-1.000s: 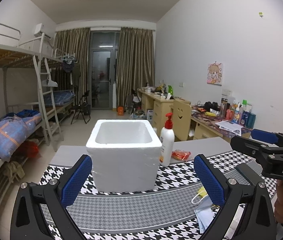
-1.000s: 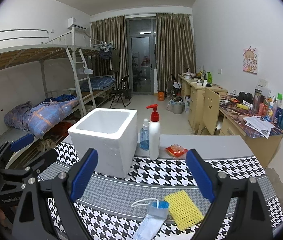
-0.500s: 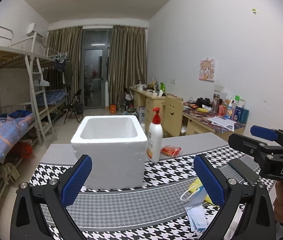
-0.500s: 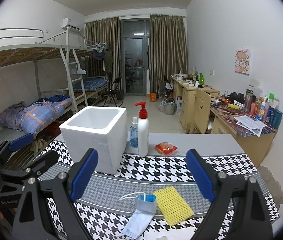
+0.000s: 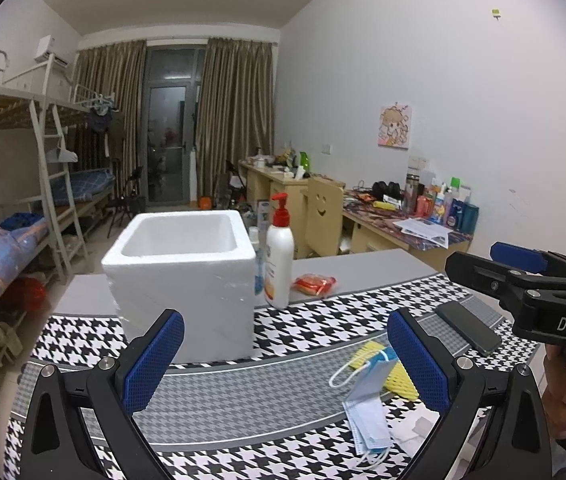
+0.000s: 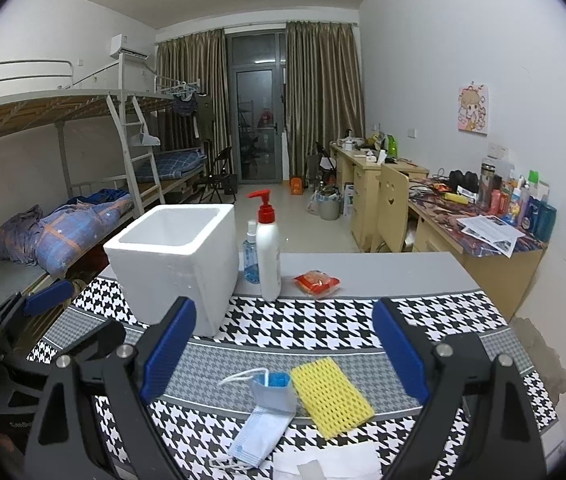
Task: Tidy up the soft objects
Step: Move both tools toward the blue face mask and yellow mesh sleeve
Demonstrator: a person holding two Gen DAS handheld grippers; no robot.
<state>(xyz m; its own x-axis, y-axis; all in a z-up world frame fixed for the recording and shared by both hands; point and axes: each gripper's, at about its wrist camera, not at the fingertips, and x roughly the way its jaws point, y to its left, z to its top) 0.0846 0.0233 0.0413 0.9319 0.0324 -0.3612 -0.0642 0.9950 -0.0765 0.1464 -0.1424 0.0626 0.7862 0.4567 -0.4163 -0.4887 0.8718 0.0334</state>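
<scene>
— Evidently nothing is gripped yet: the left gripper and the right gripper are both held spread wide, empty, above the houndstooth cloth.

— Where are the soft things kept?

— The face mask and yellow mesh pad are lain just beside each other, near the right gripper, well apart from the open foam box. Probably the box is meant as their bin.

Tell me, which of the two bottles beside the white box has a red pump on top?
The taller white bottle has the red pump. The small blue spray bottle next to it is shorter, see-through, and has a clear cap.
</scene>
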